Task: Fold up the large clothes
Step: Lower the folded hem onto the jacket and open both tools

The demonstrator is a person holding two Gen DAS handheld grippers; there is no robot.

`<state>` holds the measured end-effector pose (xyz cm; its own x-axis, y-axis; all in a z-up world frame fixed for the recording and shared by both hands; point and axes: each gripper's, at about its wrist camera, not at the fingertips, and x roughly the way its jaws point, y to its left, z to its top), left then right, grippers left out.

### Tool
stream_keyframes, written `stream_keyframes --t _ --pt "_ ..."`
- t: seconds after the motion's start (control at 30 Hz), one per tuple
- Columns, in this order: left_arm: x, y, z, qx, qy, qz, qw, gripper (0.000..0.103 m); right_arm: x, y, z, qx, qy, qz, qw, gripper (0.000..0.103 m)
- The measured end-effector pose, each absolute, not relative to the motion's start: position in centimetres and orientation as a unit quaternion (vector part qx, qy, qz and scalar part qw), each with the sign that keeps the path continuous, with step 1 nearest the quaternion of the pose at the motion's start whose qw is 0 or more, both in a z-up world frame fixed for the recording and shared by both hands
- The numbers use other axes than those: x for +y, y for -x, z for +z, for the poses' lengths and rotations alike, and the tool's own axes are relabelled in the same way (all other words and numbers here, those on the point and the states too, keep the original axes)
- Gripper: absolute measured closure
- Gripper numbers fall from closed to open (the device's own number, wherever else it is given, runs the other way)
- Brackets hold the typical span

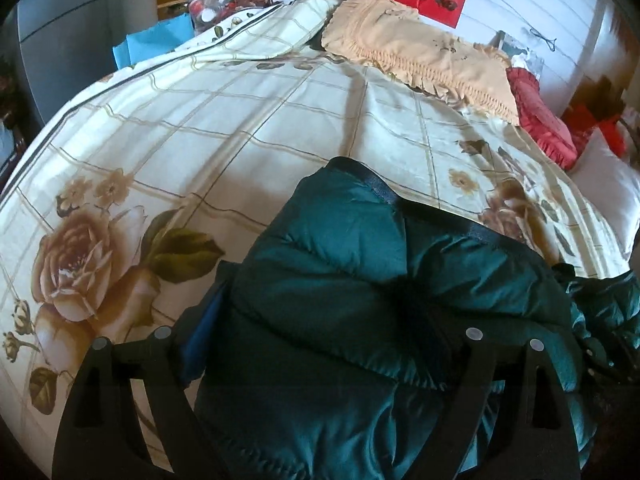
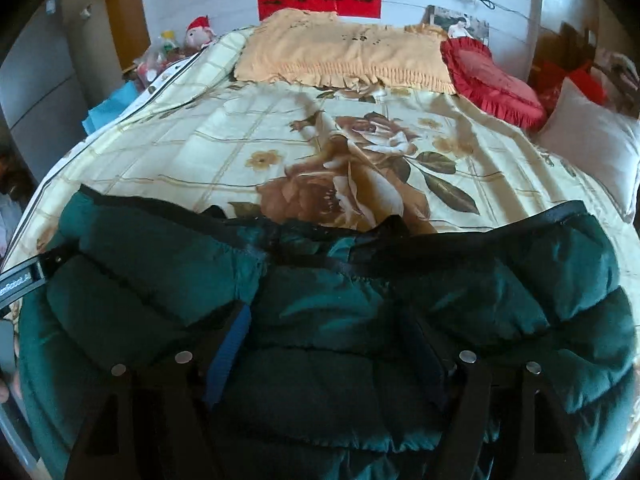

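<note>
Across the lower half of both views lies the green puffer jacket (image 2: 328, 320), spread on the flowered bed cover (image 1: 224, 128) at the near edge of the bed. Its long axis runs from left to right in the right wrist view, with the dark zipper edge (image 2: 360, 256) on the far side, toward the orange pillow (image 2: 344, 60) at the top of the frame.

Your left gripper (image 1: 316, 356) has the jacket between its fingers. The fingers stand wide apart and the padded cloth fills the gap and bulges over them, so they look closed on a thick bundle, not on a thin edge. I cannot tell how firm this hold is.

Your right gripper (image 2: 324, 364) is the same: fingers far apart, thick green cloth between them and over them. It seems to hold the middle part of the jacket.

In the left wrist view most of the jacket goes to the lower right of the frame, and bare cover is at the left. So your left gripper is near the left end of the jacket, and the right one is nearer to the centre. I judge the next fold will go along the short direction, away from you, toward the zipper edge.
</note>
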<state>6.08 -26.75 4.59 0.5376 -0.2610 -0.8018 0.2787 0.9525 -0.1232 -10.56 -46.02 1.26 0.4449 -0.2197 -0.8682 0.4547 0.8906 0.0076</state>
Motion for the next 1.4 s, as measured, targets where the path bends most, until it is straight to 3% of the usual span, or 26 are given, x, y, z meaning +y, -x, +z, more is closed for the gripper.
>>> stream_keyframes --t 0.17,0.47,0.97,1.2,1.4 --pt "-26.9 -6.1 4.2 0.451 -0.017 -0.152 0.879 0.014 -46.0 10.7 1.6 0.489 -0.122 -0.206 0.839 0.029" --pt "-26.8 -6.1 4.1 0.450 -0.016 -0.152 0.880 0.013 -47.6 15.5 7.7 0.439 -0.108 -0.236 0.860 0.029" --pt "-27.3 -6.6 3.9 0.443 -0.021 -0.144 0.885 0.010 -53.7 16.3 2.1 0.470 -0.147 -0.304 0.816 0.024" --pt "-25.9 -5.9 4.9 0.443 0.002 -0.162 0.882 0.010 -50.8 20.0 7.6 0.437 -0.161 -0.277 0.840 0.024" --pt "-23.9 -2.4 8.0 0.414 -0.005 -0.193 0.890 0.010 -46.8 23.6 10.0 0.444 -0.102 -0.248 0.855 0.024"
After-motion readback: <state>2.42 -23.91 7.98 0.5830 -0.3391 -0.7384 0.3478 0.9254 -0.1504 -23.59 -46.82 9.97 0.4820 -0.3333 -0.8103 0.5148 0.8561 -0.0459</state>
